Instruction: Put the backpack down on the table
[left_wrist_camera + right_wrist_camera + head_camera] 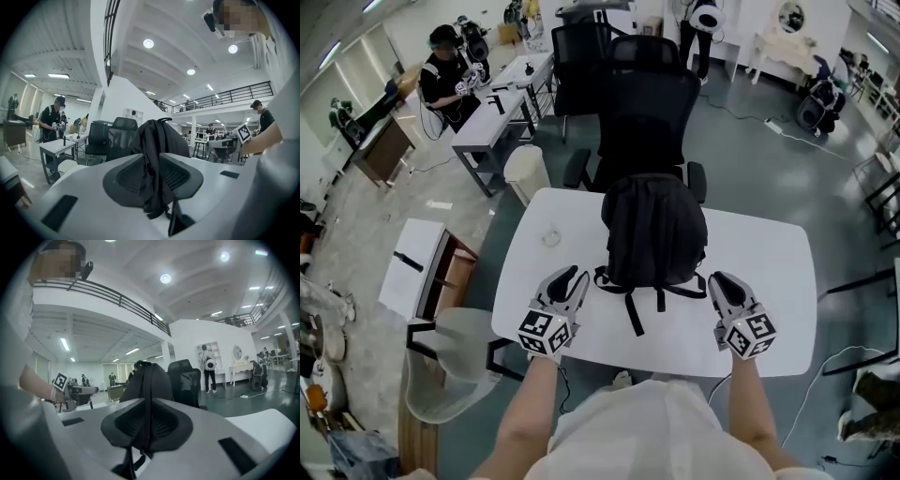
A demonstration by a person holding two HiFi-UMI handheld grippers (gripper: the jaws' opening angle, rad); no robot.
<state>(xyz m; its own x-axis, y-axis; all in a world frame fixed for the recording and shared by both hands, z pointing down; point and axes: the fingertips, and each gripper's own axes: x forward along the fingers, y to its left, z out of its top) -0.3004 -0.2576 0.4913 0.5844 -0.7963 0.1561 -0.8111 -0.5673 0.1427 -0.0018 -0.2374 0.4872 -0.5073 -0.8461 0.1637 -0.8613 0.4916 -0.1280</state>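
A black backpack (pixel 654 230) stands upright on the white table (pixel 769 309), its straps trailing toward me. My left gripper (pixel 570 281) is at its left front corner and my right gripper (pixel 719 281) at its right front corner. In the left gripper view, the left gripper (pixel 152 176) is closed on a bunched black shoulder strap (pixel 157 197), with the backpack (pixel 157 136) rising behind. In the right gripper view, the right gripper (pixel 147 420) pinches the other strap (pixel 143 404) below the backpack (pixel 147 378).
A black office chair (pixel 647 103) stands just behind the table. A small clear object (pixel 550 234) lies on the table's left part. A white bin (pixel 527 173), a white side cabinet (pixel 417 267) and a grey seat (pixel 450 366) are to the left. A person (pixel 445 80) works at a far desk.
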